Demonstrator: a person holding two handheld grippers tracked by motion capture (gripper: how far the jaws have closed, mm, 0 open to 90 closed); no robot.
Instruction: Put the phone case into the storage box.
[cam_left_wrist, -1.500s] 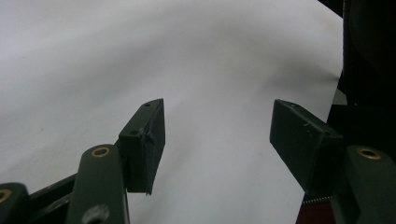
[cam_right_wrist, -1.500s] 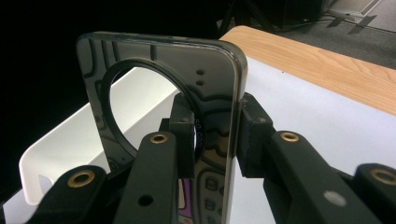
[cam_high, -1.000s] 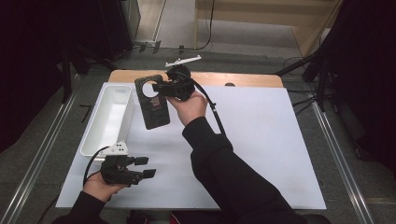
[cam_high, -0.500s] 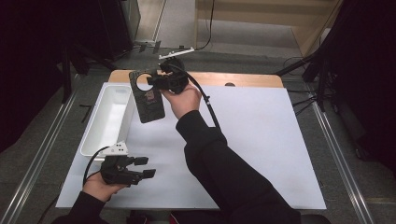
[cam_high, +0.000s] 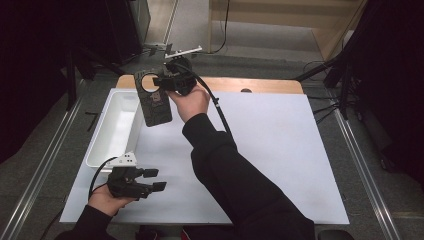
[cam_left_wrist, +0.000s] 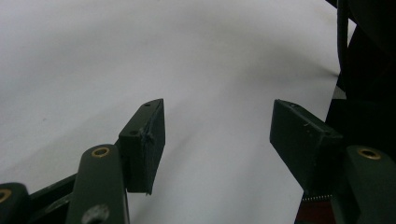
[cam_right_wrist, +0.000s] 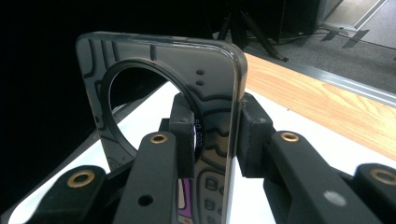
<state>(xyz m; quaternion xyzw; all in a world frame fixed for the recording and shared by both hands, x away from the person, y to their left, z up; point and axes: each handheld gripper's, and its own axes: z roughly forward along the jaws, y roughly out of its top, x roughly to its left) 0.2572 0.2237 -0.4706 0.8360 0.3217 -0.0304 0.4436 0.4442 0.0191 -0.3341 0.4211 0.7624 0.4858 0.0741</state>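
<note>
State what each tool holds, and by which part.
The right tool grips a flat black rectangular plate with a round hole, jaws clamping one long edge beside the hole, lifted above the white plastic bin. The left tool is open, holding nothing.

Fixed cam overhead facing fwd/down; two gripper cams close, sharing white table (cam_high: 280, 150).

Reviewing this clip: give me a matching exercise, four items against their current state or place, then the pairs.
Items:
1. right gripper
2. left gripper
3. white rectangular plastic bin
4. dark flat plate with a round hole

States:
A. jaws apart, holding nothing
B. lifted off the table
C. resting at the white table's left edge
D. clamped on the plate's top

Pairs: 1-D, 2-A, 3-C, 4-B
</note>
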